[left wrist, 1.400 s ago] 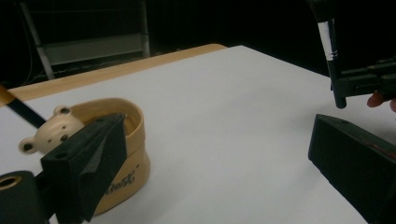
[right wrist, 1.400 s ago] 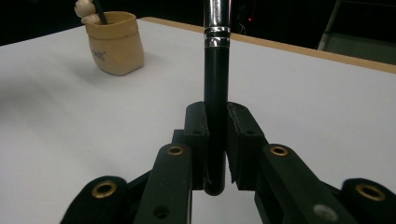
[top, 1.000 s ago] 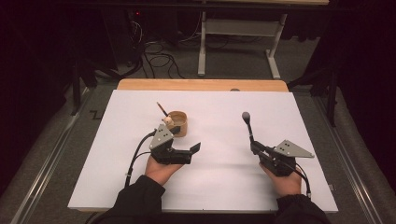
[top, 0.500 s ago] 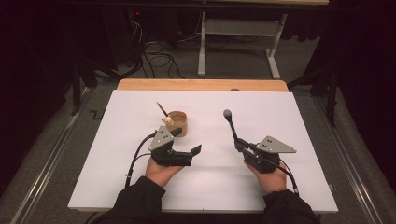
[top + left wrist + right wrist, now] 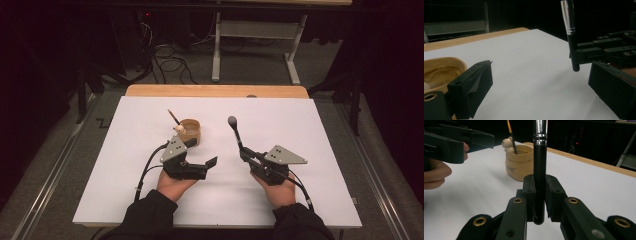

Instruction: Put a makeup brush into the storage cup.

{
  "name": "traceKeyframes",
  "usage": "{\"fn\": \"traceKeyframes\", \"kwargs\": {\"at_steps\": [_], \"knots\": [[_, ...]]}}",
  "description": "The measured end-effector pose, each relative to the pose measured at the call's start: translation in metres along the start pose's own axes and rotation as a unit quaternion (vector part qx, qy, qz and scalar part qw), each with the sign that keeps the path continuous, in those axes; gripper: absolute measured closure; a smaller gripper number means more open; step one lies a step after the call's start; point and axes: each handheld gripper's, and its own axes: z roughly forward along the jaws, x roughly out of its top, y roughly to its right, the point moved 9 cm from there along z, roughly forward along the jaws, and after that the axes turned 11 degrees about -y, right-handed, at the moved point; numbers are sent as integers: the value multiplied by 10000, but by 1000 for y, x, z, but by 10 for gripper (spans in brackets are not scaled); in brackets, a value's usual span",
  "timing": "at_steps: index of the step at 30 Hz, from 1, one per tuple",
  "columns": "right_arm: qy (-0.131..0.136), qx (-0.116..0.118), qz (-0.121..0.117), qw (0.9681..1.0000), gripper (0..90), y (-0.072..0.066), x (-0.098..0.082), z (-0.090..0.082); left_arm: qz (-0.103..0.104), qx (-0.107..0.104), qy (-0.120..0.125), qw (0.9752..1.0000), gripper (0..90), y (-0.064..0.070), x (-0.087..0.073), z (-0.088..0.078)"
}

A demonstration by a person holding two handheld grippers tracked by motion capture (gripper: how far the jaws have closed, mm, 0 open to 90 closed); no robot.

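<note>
Makeup brush (image 5: 235, 131): black handle, silver ferrule, rounded dark head, held upright right of centre over the white counter (image 5: 325, 130). The right gripper (image 5: 243, 151) has its fingers clamped on the handle's lower end. The left gripper (image 5: 212, 162) has its fingers apart, beside the tan wooden cup (image 5: 190, 131).

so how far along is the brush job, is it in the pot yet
Done: the right tool has the black makeup brush clamped by its handle, upright above the white table. One thin brush already stands in the tan pot. In hand: carrying the brush. The left tool is open beside the pot, holding nothing. Left: likely bringing the brush over and dropping it in.
</note>
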Motion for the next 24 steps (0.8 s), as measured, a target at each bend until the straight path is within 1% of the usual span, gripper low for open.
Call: {"fn": "traceKeyframes", "kwargs": {"at_steps": [7,19,24], "knots": [[102,79,-53,9999,806,-7,2,-5,-30,-93,22,9999,66,6,2,-1],[114,233,-228,9994,805,-23,1,-1,14,-194,30,9998,80,16,3,-2],[134,328,-250,9991,805,-32,0,2,6,-265,53,9996,87,19,5,-2]]}}
